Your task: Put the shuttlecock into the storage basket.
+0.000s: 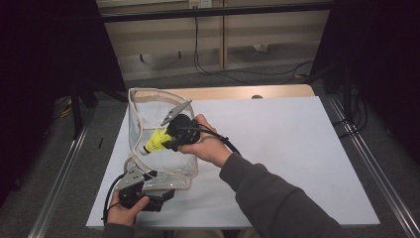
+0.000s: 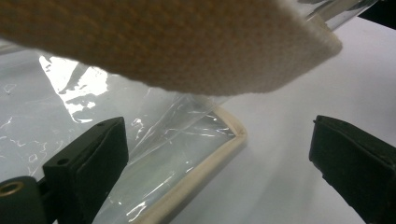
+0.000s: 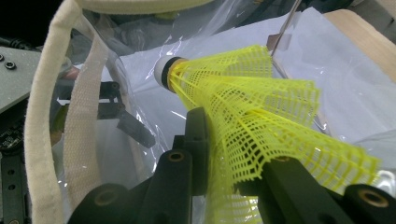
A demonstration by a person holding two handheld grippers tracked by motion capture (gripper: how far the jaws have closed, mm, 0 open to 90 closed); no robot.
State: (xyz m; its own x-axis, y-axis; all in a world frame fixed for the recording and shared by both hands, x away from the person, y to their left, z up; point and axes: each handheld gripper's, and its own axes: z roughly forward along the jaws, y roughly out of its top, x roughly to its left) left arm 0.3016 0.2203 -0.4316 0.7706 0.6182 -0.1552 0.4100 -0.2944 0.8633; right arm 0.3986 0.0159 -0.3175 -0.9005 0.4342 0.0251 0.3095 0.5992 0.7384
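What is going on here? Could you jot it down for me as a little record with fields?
Setting: white table top
Item held: yellow plastic shuttlecock, white cork tip pointing into the bag
Container: clear plastic bag with cream fabric trim, standing open
Right gripper: shut on the shuttlecock's mesh skirt, at the bag's mouth
Left gripper: jaws open, at the bag's lower corner, pads clear of it
Stage: shuttlecock not yet released

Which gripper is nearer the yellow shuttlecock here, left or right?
Right. The right gripper is clamped on the yellow shuttlecock, holding it at the mouth of the clear bag. The left gripper sits apart from it, at the bag's near corner.
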